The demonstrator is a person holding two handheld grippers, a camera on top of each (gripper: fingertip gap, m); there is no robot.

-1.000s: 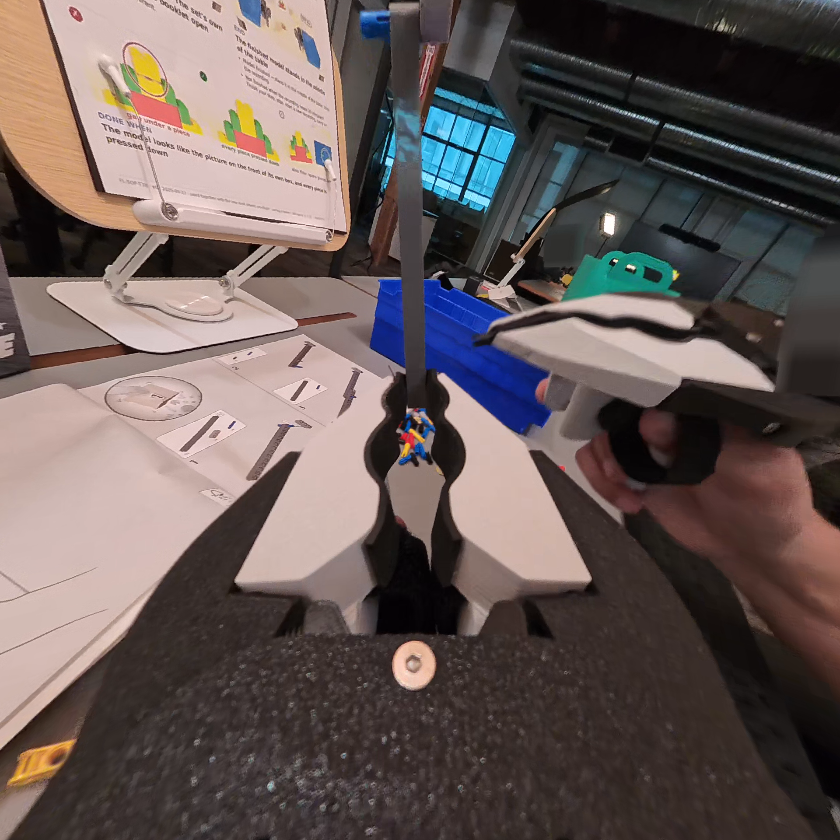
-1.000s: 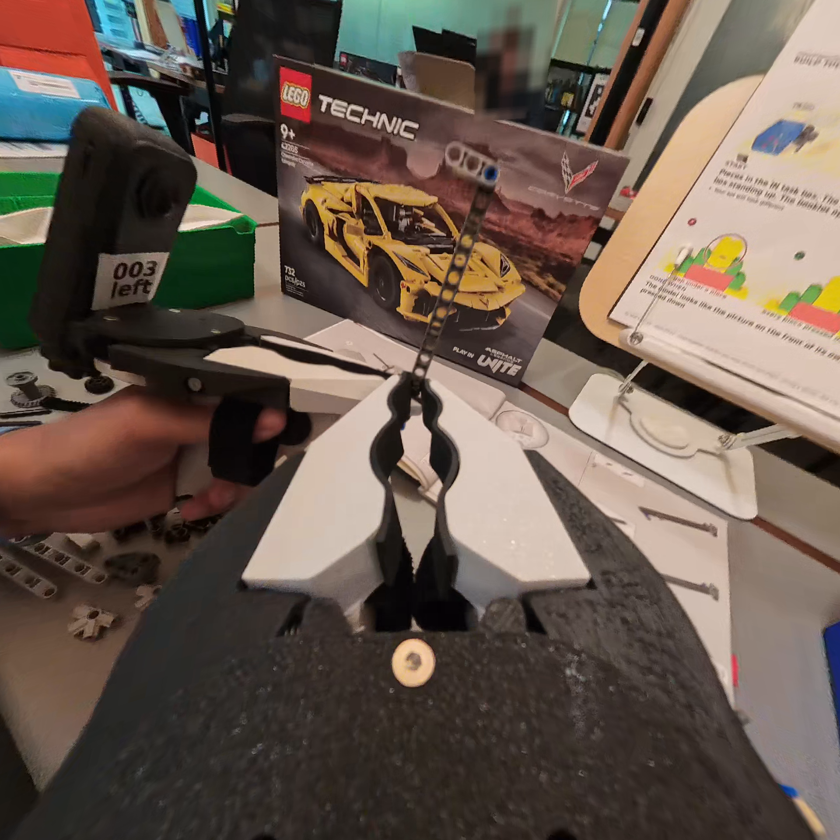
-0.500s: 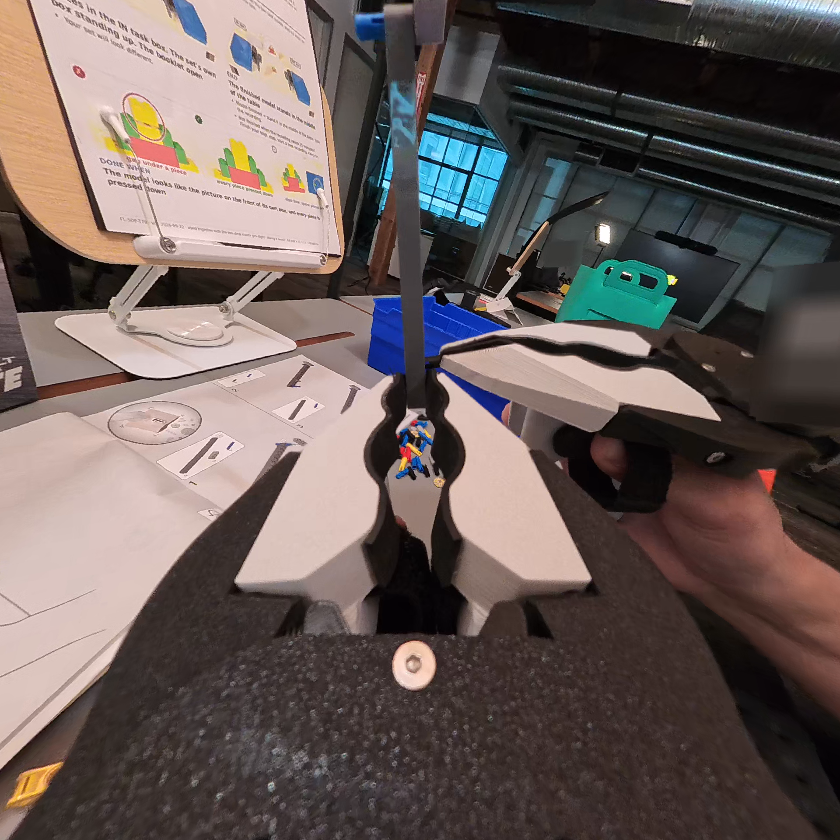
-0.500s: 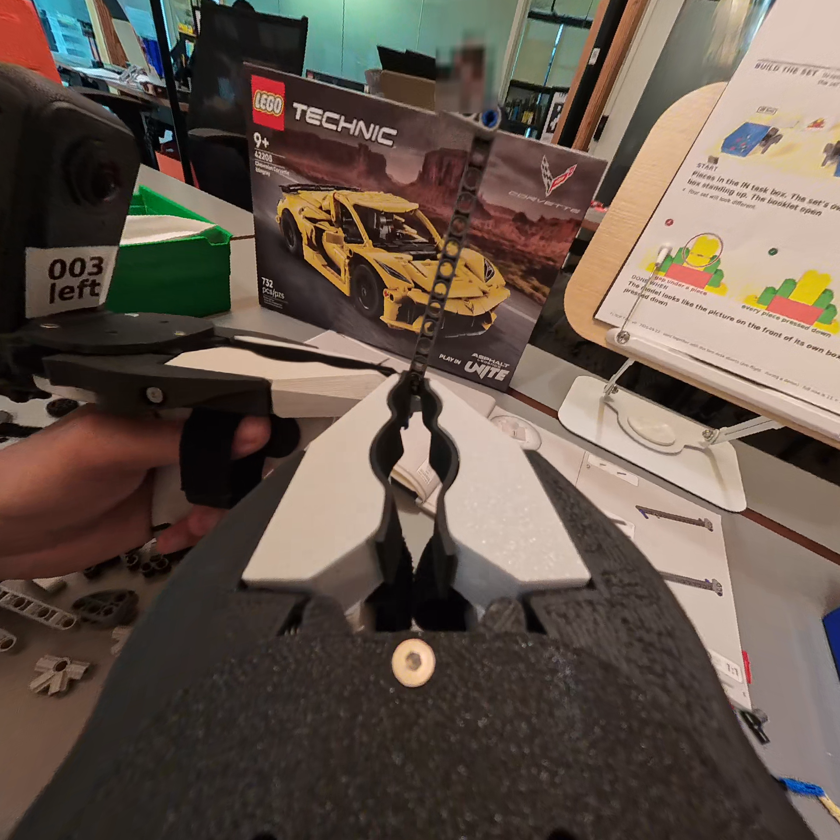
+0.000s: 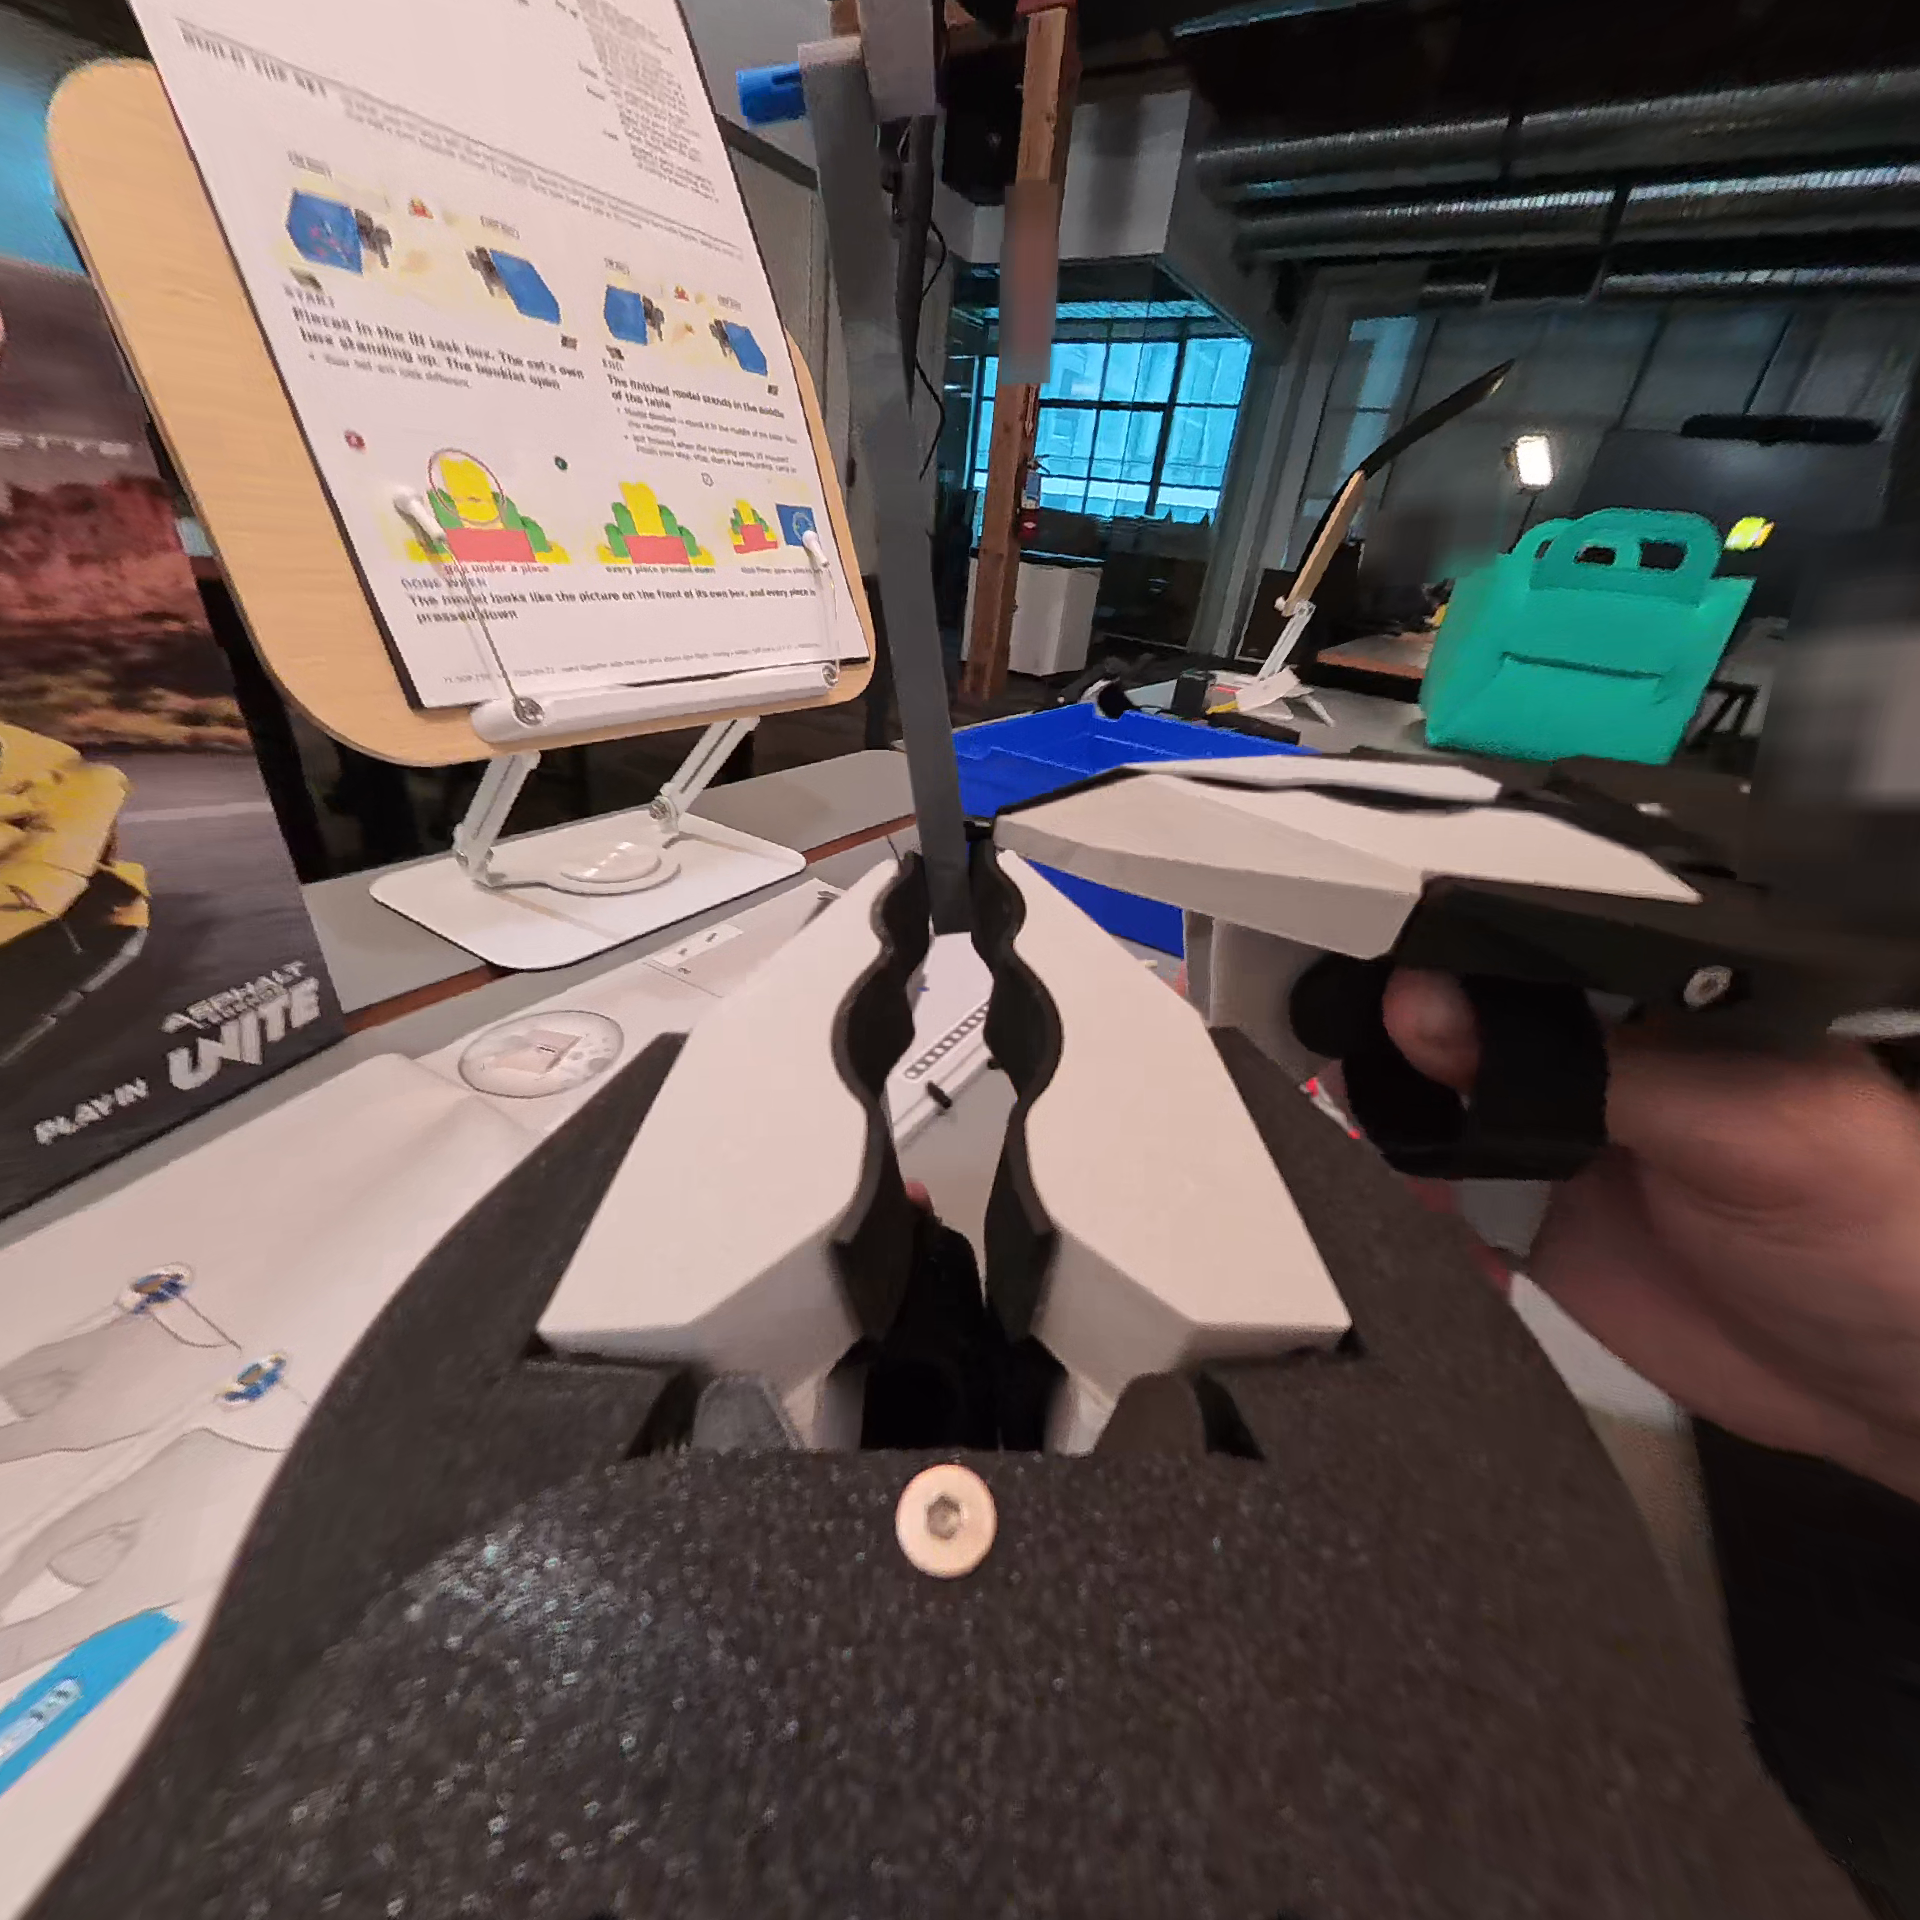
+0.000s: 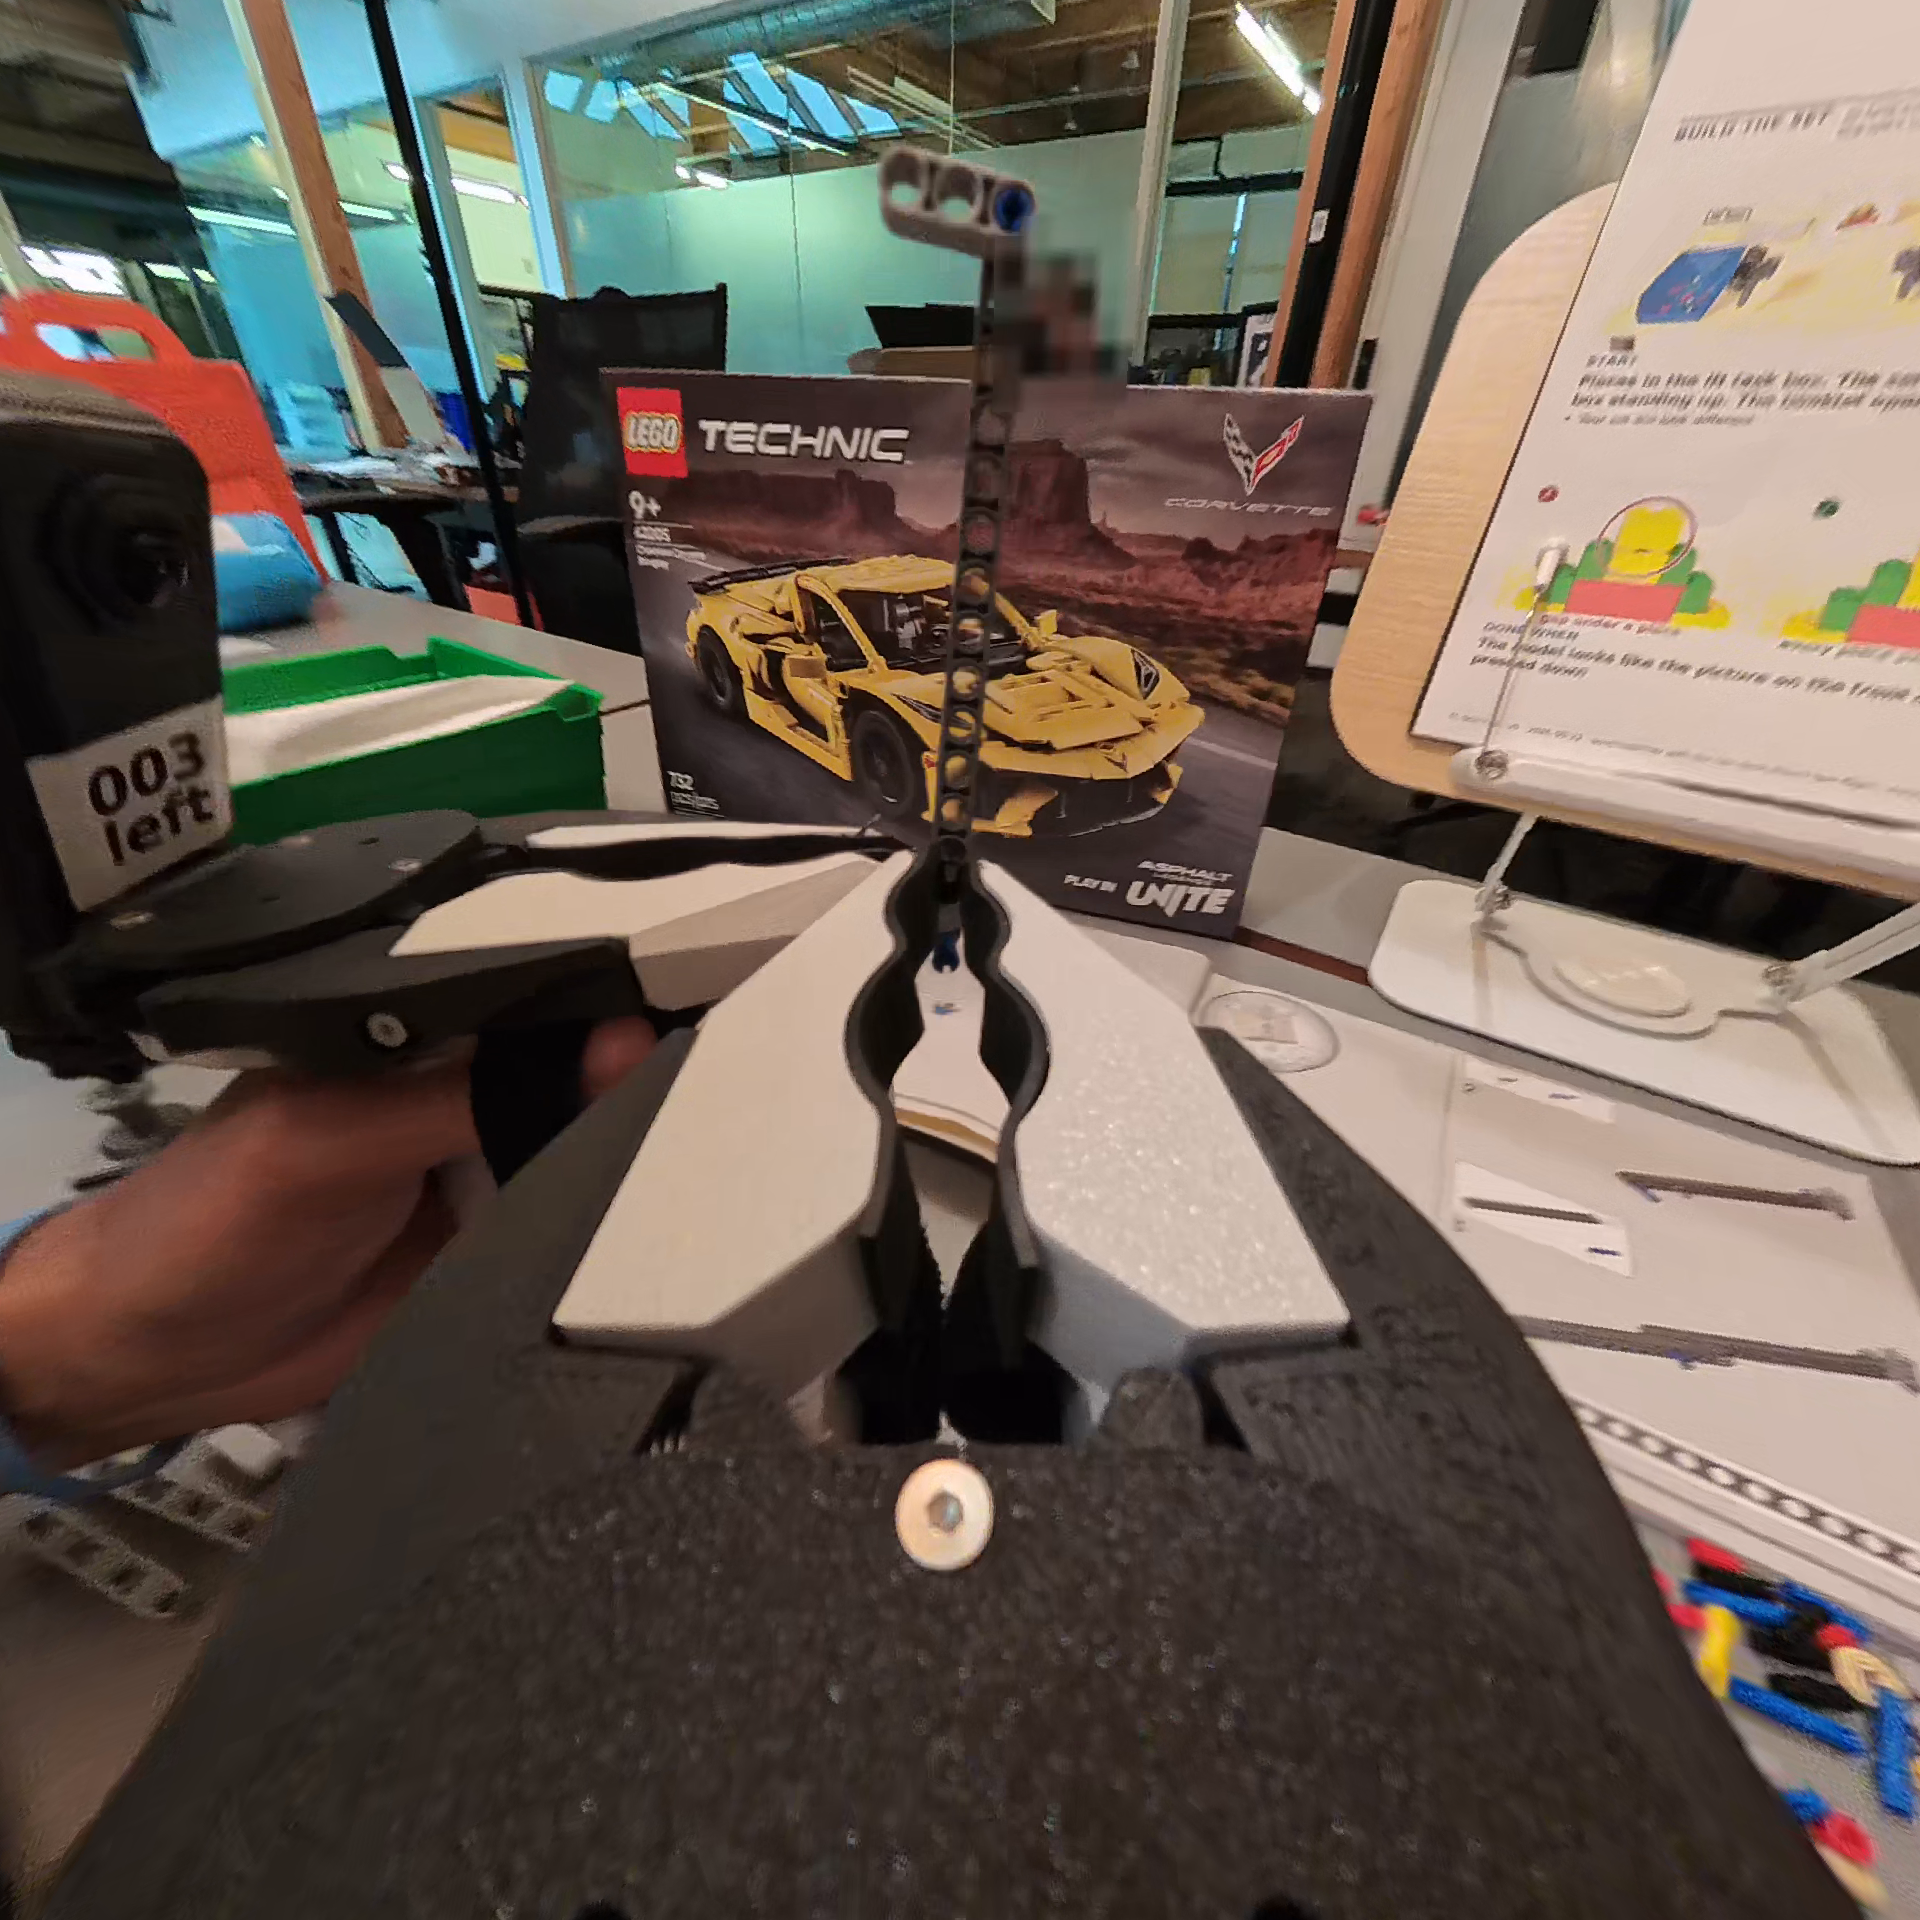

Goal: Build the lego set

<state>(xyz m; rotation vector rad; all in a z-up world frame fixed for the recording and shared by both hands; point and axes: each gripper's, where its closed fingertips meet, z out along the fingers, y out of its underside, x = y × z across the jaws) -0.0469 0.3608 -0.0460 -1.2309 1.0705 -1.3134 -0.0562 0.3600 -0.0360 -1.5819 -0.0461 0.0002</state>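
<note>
A long dark grey Technic beam point(image 5: 894, 468) stands nearly upright. A short light grey beam point(image 6: 940, 197) is fixed across its top with a blue pin point(image 6: 1010, 208). My left gripper point(image 5: 945, 904) is shut on the long beam's bottom end. My right gripper point(image 6: 948, 868) is shut on the same end, and the beam point(image 6: 971, 623) rises from its tips. The two grippers meet at the tips at about a right angle. The right gripper point(image 5: 1003, 831) comes in from the right in the left wrist view. The left gripper point(image 6: 883, 842) comes in from the left in the right wrist view.
The set's box point(image 6: 1039, 623) stands behind an open instruction booklet point(image 5: 260, 1247). A sheet on a wooden stand point(image 5: 468, 416) is to the box's right. A blue bin point(image 5: 1091, 748), a green bin point(image 6: 416, 727), a pile of coloured pins point(image 6: 1787, 1662) and loose grey parts point(image 6: 125, 1538) lie around. My two grippers' fingertips are within a few centimetres of each other.
Both grippers have kept hold of the beam and swung together to the left. The beam now stands more upright. The set's box has come into the left wrist view.
</note>
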